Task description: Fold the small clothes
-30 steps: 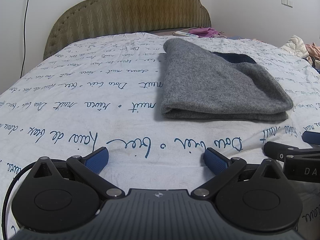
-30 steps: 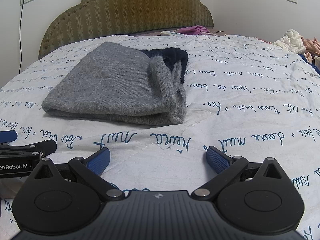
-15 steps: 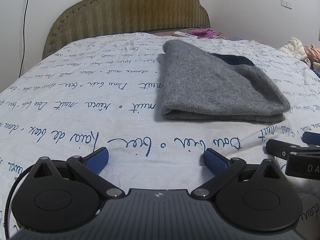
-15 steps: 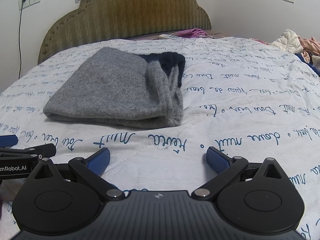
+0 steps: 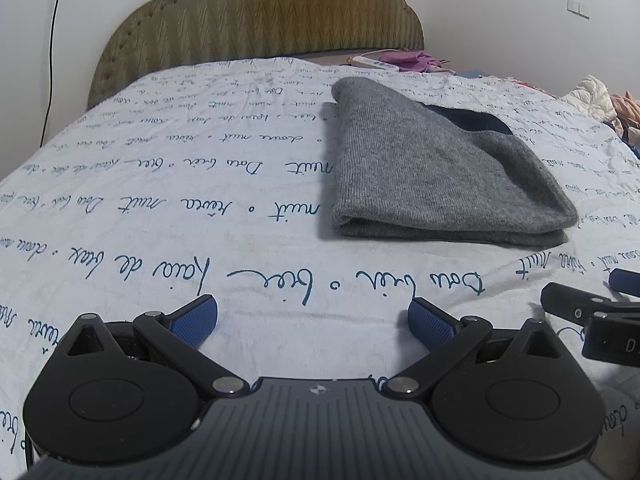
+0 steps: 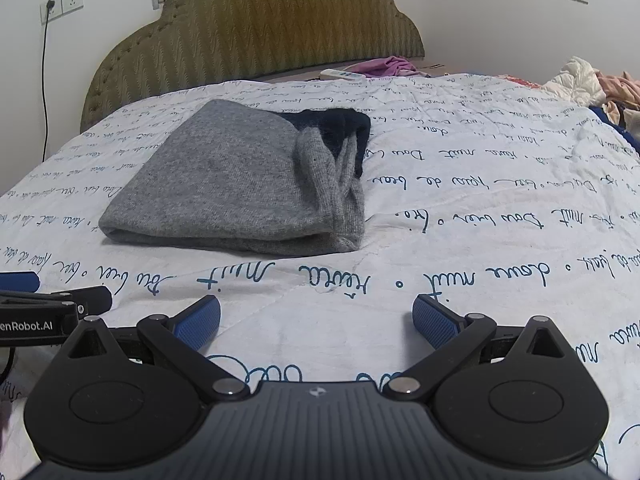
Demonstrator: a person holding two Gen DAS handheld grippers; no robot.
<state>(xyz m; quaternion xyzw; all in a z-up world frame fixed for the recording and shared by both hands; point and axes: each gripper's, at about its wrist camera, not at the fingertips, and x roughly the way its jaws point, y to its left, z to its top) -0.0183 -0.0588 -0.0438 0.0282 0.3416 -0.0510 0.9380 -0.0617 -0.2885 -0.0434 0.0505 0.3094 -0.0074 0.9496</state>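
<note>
- Left claw (image 5: pixel 313 316): jaws spread wide, empty, held low over the bed sheet (image 5: pixel 160 200), pointing toward the headboard (image 5: pixel 260 24).
- Right claw (image 6: pixel 316 318): likewise released, nothing between its blue pads (image 6: pixel 434 322); level, just beside the left one.
- Grey knit garment (image 6: pixel 224 184): lies folded on the sheet ahead of both claws, apart from them; dark navy portion (image 6: pixel 340 124) at the far end.
- Handling, judged: soft, light, limp, mildly stretchy; no slip risk. Best taken at the near doubled edge (image 5: pixel 440 232) or ribbed corner (image 6: pixel 344 216).
</note>
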